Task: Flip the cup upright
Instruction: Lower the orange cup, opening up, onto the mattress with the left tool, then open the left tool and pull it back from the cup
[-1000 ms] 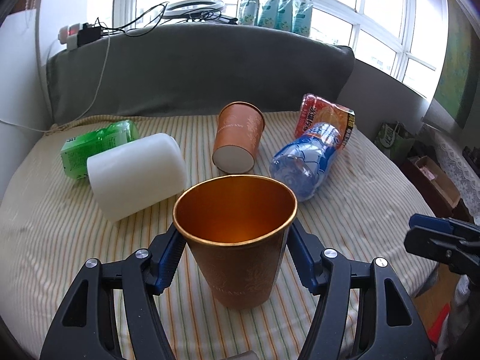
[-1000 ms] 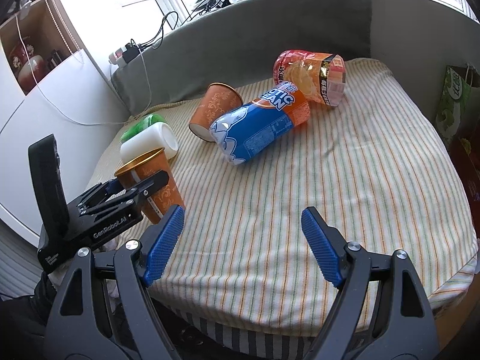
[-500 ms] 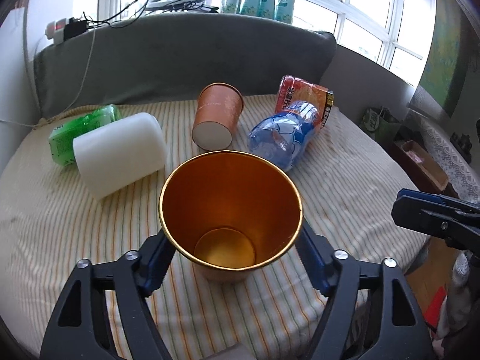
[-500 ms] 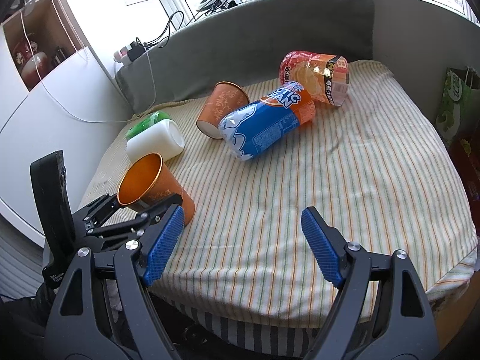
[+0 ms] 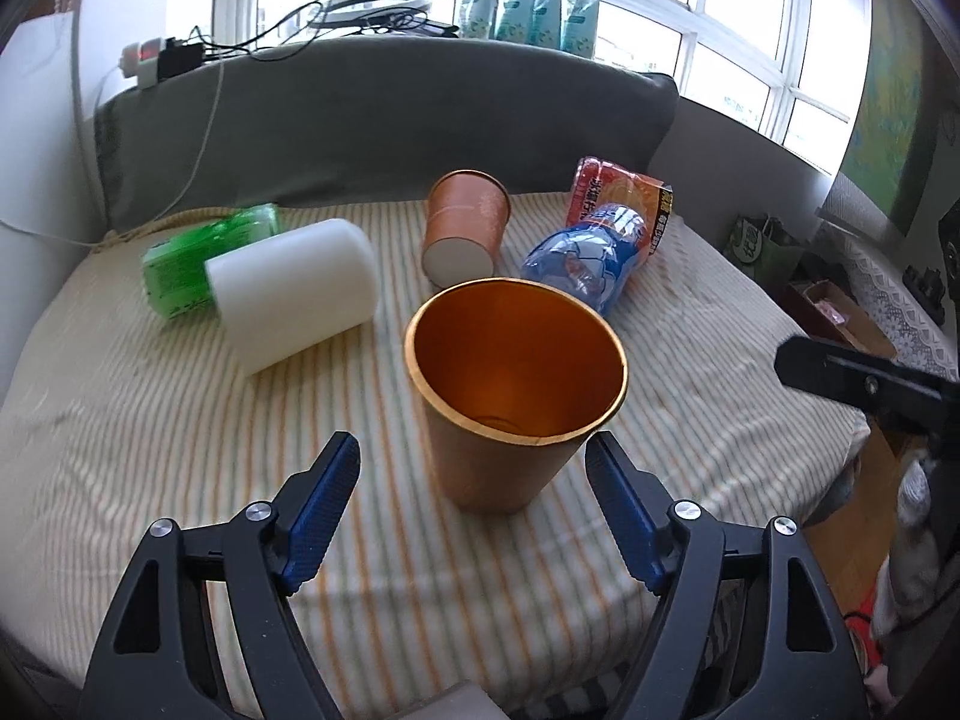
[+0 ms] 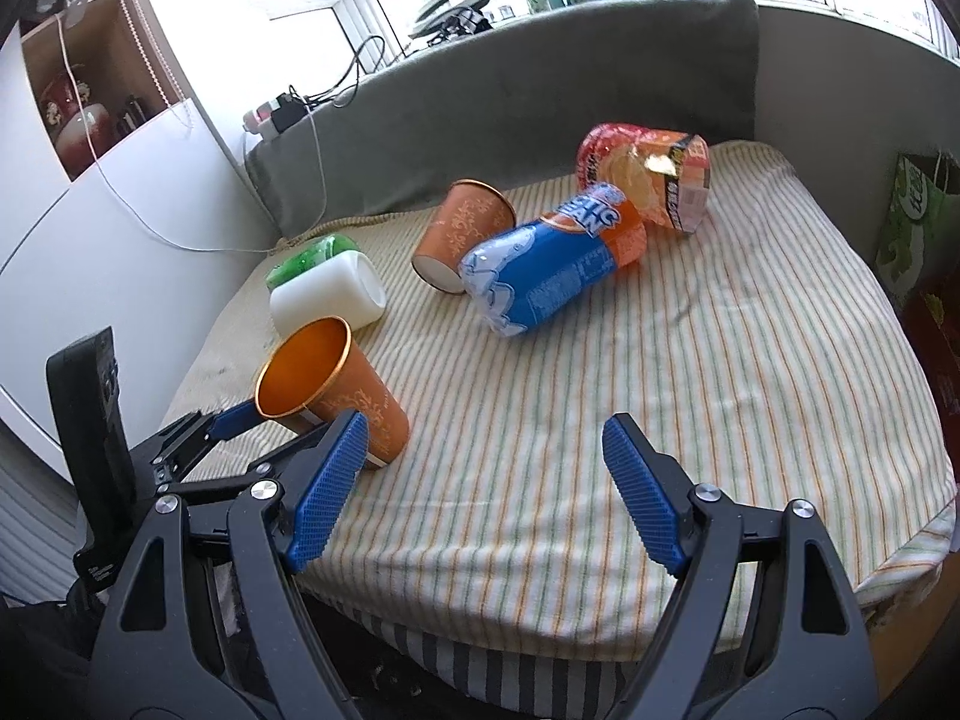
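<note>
An orange cup (image 5: 510, 420) with a gold rim stands mouth-up on the striped cushion, just ahead of my left gripper (image 5: 474, 498). The left gripper is open, its blue pads on either side of the cup and apart from it. The cup shows in the right wrist view (image 6: 336, 387) at the left, with the left gripper's fingers (image 6: 234, 420) around its lower part. My right gripper (image 6: 480, 498) is open and empty above the cushion's front edge. A second orange cup (image 5: 465, 228) lies on its side further back.
A white cylinder (image 5: 294, 294) and a green bottle (image 5: 204, 246) lie at the left. A blue-and-orange bag (image 6: 552, 258) and a red snack pack (image 6: 648, 180) lie at the back right. A grey backrest (image 5: 384, 120) bounds the far side. The cushion edge (image 6: 600, 618) drops off in front.
The left gripper has opened and let go of the cup, which now stands on the cushion. The left gripper has drawn back a little. The right gripper has barely moved.
</note>
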Action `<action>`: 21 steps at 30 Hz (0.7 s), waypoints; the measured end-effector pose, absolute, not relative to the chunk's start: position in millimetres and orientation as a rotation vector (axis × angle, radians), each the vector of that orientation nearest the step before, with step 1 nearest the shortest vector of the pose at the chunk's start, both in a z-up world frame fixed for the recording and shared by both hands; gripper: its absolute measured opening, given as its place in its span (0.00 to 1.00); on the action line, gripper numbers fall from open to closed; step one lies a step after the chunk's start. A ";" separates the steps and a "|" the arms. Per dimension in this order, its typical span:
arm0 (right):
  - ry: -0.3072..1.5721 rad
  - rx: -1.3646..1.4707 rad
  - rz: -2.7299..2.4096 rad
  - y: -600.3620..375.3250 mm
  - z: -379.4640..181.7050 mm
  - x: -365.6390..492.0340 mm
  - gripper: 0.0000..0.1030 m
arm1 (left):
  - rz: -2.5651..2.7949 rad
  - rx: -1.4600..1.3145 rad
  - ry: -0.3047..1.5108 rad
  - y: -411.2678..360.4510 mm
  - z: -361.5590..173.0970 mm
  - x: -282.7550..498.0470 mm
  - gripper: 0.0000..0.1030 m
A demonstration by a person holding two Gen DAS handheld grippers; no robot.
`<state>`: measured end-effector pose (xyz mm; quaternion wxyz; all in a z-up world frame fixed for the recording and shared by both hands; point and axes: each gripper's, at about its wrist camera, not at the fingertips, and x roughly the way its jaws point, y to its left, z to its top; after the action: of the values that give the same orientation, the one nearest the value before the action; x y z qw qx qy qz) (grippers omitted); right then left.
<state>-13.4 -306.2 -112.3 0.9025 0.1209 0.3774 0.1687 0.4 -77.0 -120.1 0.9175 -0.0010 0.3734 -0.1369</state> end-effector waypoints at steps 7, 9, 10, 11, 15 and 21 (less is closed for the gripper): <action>0.699 0.194 0.340 -292.4 -101.6 -19.3 0.83 | -0.238 -0.007 0.715 -52.1 -105.9 -24.6 0.76; 0.665 0.172 0.328 -288.5 -98.5 -22.7 0.85 | -0.217 -0.012 0.673 -46.5 -98.3 -32.5 0.76; 0.653 0.166 0.321 -287.6 -97.8 -24.8 0.85 | -0.203 -0.014 0.650 -44.3 -94.4 -35.4 0.76; 0.635 0.158 0.310 -286.3 -96.6 -27.0 0.87 | -0.190 -0.017 0.621 -42.4 -90.3 -39.2 0.76; 0.566 0.145 0.275 -283.9 -90.9 -38.0 0.94 | -0.163 -0.026 0.545 -38.8 -78.6 -48.6 0.80; 0.473 0.102 0.198 -284.0 -81.6 -56.1 1.00 | -0.125 -0.025 0.476 -35.1 -66.7 -56.9 0.81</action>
<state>-56.1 -284.0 -81.6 0.9660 0.0503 0.2338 0.0978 -56.9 -35.1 -66.7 0.9698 -0.0125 0.2357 -0.0618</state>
